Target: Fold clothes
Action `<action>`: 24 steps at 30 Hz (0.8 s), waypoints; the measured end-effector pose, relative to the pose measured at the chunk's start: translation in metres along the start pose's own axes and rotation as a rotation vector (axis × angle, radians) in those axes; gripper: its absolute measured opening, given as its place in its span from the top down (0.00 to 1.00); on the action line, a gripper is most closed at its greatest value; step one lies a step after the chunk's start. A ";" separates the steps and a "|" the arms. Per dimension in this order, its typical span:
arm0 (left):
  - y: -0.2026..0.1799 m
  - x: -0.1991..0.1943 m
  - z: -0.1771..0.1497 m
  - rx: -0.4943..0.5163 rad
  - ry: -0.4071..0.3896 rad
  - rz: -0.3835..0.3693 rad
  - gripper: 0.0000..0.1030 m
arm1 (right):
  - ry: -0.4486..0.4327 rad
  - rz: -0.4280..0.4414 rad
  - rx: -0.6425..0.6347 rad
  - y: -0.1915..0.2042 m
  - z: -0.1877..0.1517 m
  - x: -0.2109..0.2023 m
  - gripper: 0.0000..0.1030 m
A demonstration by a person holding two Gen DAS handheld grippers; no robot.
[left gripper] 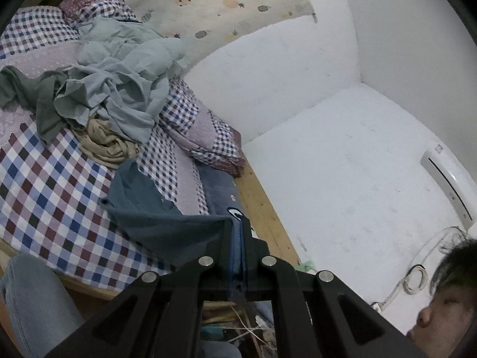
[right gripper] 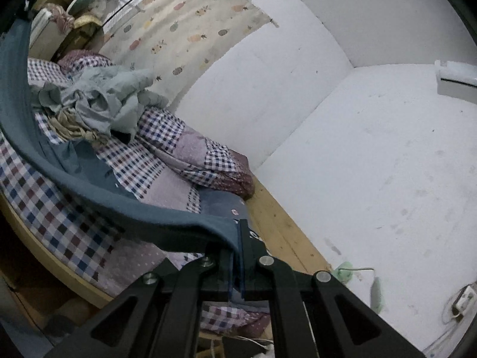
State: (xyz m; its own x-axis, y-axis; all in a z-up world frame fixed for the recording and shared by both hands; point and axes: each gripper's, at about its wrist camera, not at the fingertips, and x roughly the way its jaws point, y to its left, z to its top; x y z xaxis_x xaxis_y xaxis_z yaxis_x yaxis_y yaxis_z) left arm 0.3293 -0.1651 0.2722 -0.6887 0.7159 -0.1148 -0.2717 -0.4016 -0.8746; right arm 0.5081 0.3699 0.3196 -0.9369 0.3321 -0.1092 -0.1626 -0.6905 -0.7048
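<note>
A dark teal garment (left gripper: 155,214) hangs stretched above the checked bed between both grippers. My left gripper (left gripper: 237,226) is shut on one of its corners. My right gripper (right gripper: 237,232) is shut on another edge of the teal garment (right gripper: 89,185), which arcs away to the upper left of the right wrist view. Further back on the bed lies a heap of unfolded clothes (left gripper: 119,83): pale blue-grey pieces, a dark green one and a tan one (left gripper: 104,143). The same heap of clothes (right gripper: 98,107) shows in the right wrist view.
The checked bedspread (left gripper: 44,185) covers a bed with a wooden frame (left gripper: 262,208) against white walls. A folded checked quilt (left gripper: 205,131) lies along the wall side. A pineapple-print curtain (left gripper: 214,3) hangs behind. A person's head (left gripper: 447,292) and denim-clad leg (left gripper: 32,304) are close by.
</note>
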 end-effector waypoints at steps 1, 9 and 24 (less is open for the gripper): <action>0.002 0.005 0.002 -0.002 0.000 0.010 0.98 | 0.011 0.008 0.004 0.002 -0.002 0.005 1.00; 0.016 0.058 0.032 -0.023 -0.008 0.059 0.98 | 0.101 0.086 -0.002 0.018 -0.011 0.064 1.00; 0.065 0.186 0.117 -0.126 -0.034 0.187 0.98 | 0.176 0.226 -0.024 0.029 0.021 0.212 1.00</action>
State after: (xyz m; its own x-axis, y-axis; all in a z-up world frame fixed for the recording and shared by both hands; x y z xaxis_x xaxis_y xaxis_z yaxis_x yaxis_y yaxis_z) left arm 0.1052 -0.1249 0.2492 -0.7418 0.6156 -0.2661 -0.0530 -0.4494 -0.8918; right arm 0.2985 0.4068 0.2906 -0.8801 0.2795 -0.3838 0.0532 -0.7452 -0.6647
